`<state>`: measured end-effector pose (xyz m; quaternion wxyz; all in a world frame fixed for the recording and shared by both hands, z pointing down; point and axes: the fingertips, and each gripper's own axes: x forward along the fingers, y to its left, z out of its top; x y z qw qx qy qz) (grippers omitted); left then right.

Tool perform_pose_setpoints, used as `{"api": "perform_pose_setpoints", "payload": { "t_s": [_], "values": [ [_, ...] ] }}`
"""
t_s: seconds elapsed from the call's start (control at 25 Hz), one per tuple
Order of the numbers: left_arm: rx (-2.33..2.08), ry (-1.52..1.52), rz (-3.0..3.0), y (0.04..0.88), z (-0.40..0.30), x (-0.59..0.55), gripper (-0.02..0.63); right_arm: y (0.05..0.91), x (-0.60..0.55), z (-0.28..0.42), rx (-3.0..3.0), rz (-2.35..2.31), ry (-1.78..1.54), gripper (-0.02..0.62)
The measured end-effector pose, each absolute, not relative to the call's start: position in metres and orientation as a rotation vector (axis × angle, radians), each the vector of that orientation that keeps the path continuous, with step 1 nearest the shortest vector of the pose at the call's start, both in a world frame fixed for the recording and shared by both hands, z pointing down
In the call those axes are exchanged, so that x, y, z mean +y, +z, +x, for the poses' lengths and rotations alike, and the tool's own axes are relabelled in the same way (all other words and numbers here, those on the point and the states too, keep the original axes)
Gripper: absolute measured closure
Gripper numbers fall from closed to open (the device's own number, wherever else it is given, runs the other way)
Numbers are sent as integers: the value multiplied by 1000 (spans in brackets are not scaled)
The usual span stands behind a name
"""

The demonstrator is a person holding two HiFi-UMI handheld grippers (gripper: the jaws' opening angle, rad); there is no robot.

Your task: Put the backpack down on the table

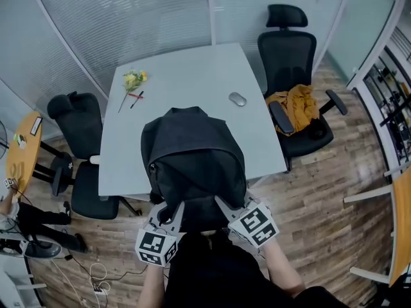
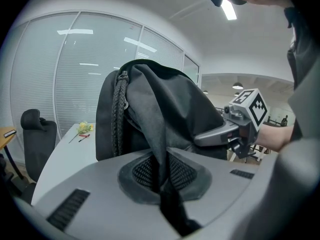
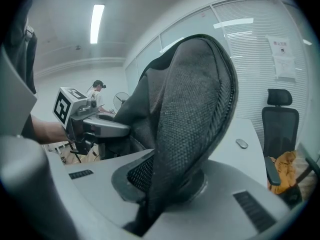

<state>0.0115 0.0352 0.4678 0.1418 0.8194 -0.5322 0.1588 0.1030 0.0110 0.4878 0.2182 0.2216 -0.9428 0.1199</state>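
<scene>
Together, left gripper (image 1: 172,212) and right gripper (image 1: 225,205) clamped on black backpack (image 1: 192,153), at table (image 1: 192,76) near edge

- A yellow flower (image 1: 134,80) lies flat on its long stem, touching two thin crossed sticks (image 1: 135,97), one red, one dark.
- A grey computer mouse (image 1: 237,99) lies well apart from the flower.
- A black office chair with a headrest (image 1: 287,50) stands at the head view's right, a mustard garment (image 1: 297,104) heaped on its seat.
- A second black chair (image 1: 77,117) stands at the left.
- Cables (image 1: 96,278) lie on the wooden floor (image 1: 321,191).
- A ribbed glass wall (image 1: 77,31) stands behind.
</scene>
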Motion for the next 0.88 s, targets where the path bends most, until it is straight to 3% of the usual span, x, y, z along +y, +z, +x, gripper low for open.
{"api": "perform_pose_setpoints", "payload": {
  "t_s": [0.88],
  "values": [
    [-1458,371,2435,462,-43,-87,588,475,-104,52,-2539,709,290,574]
  ]
}}
